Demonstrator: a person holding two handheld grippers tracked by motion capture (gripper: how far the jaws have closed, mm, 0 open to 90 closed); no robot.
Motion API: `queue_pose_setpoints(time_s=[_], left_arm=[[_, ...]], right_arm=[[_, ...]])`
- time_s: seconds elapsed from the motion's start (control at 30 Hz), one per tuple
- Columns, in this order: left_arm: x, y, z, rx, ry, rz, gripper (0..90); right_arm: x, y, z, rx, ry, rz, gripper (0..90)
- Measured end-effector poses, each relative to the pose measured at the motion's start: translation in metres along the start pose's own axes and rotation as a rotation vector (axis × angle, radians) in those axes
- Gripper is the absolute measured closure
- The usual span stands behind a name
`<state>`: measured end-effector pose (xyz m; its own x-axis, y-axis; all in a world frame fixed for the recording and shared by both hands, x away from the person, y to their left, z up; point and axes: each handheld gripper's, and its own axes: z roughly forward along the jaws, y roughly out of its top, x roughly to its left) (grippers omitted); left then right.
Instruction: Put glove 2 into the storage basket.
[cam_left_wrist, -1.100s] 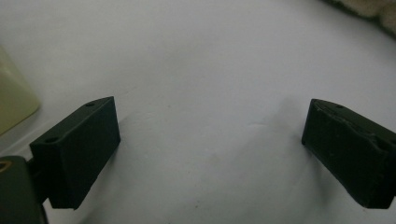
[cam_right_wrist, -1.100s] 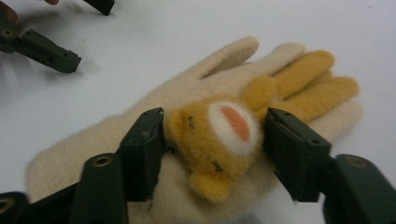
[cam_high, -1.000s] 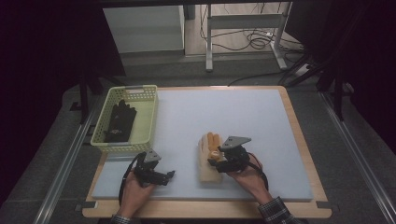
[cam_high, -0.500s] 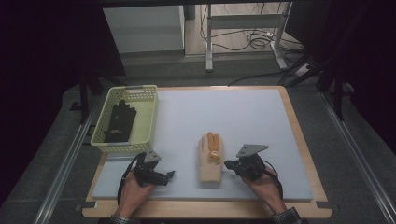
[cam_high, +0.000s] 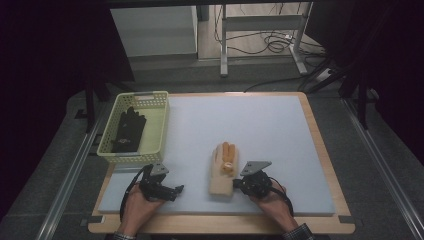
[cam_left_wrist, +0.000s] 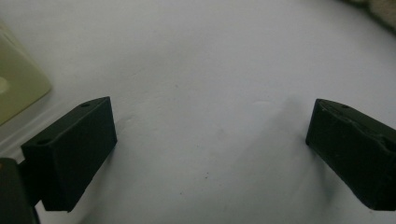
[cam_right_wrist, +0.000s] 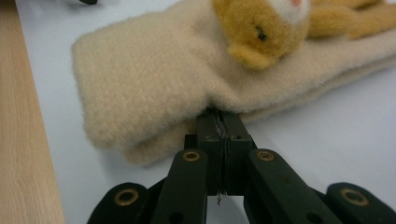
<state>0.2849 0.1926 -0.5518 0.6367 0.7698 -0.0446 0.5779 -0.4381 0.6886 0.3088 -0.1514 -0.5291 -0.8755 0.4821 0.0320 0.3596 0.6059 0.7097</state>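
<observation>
Now the right hand-held gripper (cam_right_wrist: 219, 116), jaws just closed, is being pressed onto the cream glove's (cam_high: 223, 172) edge on the tabletop (cam_high: 280, 130); lifting is likely being prepared. The left hand-held gripper (cam_left_wrist: 210, 149) is being held wide open, empty.

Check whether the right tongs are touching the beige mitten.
Touching. In the right gripper view the right tongs, jaws shut together, have their tips pushed into the beige mitten at its edge.

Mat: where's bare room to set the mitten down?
The mat is bare beyond the mitten to the far edge, and right of it to the wooden rim. Tighter at the near edge, between the left gripper, the mitten and the right gripper; the basket holds black gloves.
</observation>
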Motion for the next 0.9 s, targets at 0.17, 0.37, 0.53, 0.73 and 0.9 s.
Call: queue_pose_setpoints(time_s=[0.17,0.37,0.53,0.73,0.9], left_arm=[[0.0,0.0,0.0,-0.002,-0.003,-0.001,2.1],[0.0,0.0,0.0,-0.002,-0.003,-0.001,2.1],[0.001,0.0,0.0,-0.002,-0.002,0.004,2.1],[0.0,0.0,0.0,-0.004,-0.001,0.002,2.1],[0.0,0.0,0.0,-0.005,-0.001,0.001,2.1]], right_arm=[[0.004,0.009,0.011,-0.004,-0.006,-0.004,86.6],[0.006,0.021,0.026,-0.013,-0.004,-0.003,85.2],[0.007,0.031,0.038,-0.022,-0.01,-0.001,84.6],[0.009,0.04,0.05,-0.032,-0.029,-0.01,83.5],[0.011,0.041,0.049,-0.021,-0.038,-0.022,79.3]])
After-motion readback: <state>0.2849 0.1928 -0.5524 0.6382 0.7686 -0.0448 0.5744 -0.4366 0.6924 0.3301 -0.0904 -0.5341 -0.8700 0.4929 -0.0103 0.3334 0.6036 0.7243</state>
